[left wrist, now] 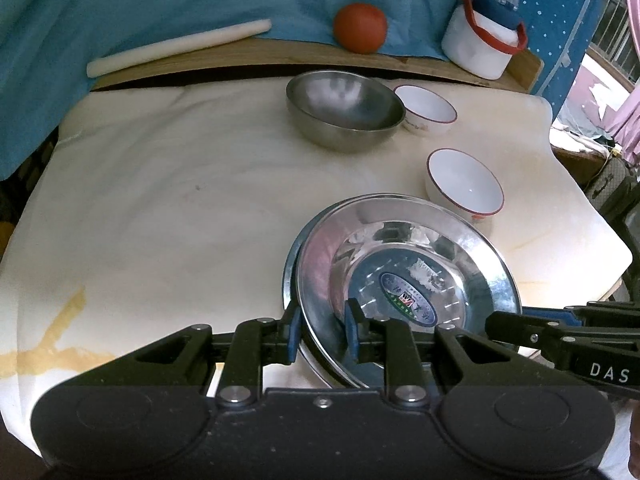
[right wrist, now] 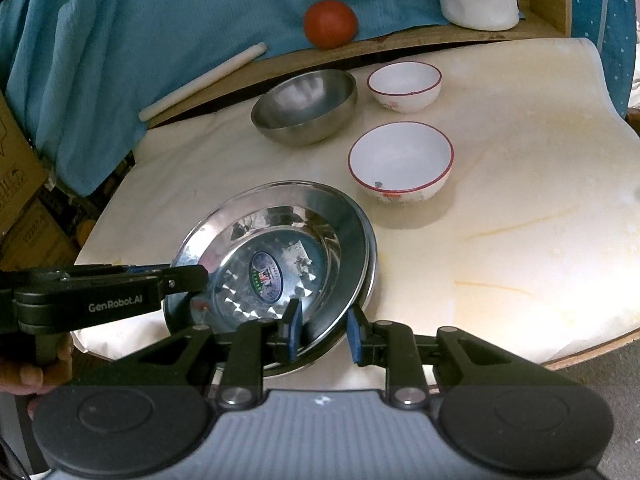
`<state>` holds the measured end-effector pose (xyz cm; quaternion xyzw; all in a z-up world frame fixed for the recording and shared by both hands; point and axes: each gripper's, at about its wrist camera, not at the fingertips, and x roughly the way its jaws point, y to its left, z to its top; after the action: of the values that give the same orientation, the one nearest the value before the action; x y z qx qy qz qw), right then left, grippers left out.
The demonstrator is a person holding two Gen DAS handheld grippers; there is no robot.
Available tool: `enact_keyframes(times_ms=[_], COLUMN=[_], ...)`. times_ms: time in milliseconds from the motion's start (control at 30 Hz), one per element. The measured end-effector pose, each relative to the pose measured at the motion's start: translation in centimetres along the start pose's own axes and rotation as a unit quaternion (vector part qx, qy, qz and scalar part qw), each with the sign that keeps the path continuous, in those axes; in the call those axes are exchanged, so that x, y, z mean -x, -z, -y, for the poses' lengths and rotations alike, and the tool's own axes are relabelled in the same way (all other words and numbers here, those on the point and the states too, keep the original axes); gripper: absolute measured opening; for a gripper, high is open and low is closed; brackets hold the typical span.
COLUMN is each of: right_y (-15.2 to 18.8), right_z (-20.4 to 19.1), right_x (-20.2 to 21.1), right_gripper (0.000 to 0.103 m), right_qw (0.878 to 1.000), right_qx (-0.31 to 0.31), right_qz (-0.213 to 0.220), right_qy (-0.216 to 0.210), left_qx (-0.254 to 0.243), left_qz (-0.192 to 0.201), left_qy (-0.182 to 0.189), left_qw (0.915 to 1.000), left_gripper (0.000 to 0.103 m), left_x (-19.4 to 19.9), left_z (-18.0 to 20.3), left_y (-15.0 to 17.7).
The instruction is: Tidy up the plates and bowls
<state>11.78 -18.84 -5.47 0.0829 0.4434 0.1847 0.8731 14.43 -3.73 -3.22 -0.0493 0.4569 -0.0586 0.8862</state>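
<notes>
My bench (left wrist: 160, 184) is the biggest thing here, with a pale cloth over it. Two shiny metal plates (right wrist: 320, 216) sit in a stack near its front edge, the top one a bit off to one side. I think I hold them like this to line them up.

My left tongs (left wrist: 322, 330) are closed on the left side of the plate rim. My right tongs (right wrist: 323, 331) sit over the right side of the rim, but I cannot tell if the pads squeeze it.

The metal bowl (left wrist: 344, 114) stands near the back edge. One white bowl (left wrist: 464, 184) is just beyond the plates, towards the right edge. The other white bowl (left wrist: 426, 108) is right beside the metal bowl and partly hidden behind it. I guess they wait to be stacked.

The near edge of the plates is hidden under my tongs.
</notes>
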Motion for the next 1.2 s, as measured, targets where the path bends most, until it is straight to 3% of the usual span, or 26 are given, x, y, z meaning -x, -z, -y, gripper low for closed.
enact_keyframes(times_ms=[667, 733, 967, 1067, 1200], right_y=[-0.1, -0.1, 0.0, 0.1, 0.2], right_z=[-0.4, -0.5, -0.4, -0.4, -0.5], right_x=[-0.1, -0.2, -0.1, -0.2, 0.0], right_gripper=[0.035, 0.041, 0.044, 0.05, 0.066], right_qw=[1.0, 1.0, 1.0, 1.0, 1.0], right_qx=[0.017, 0.021, 0.018, 0.019, 0.02], right_qz=[0.002, 0.0, 0.002, 0.002, 0.007], right_qy=[0.0, 0.011, 0.009, 0.007, 0.006], left_qx=[-0.008, -0.004, 0.011, 0.013, 0.02], left_qz=[0.0, -0.005, -0.008, -0.005, -0.001], left_qy=[-0.008, -0.011, -0.015, -0.018, -0.023], left_qw=[0.9999, 0.9999, 0.9998, 0.9997, 0.9995], left_gripper=[0.025, 0.026, 0.029, 0.033, 0.042], left_x=[0.0, -0.1, -0.3, -0.1, 0.2], left_z=[0.0, -0.3, -1.2, -1.3, -1.4], left_y=[0.0, -0.1, 0.0, 0.0, 0.2])
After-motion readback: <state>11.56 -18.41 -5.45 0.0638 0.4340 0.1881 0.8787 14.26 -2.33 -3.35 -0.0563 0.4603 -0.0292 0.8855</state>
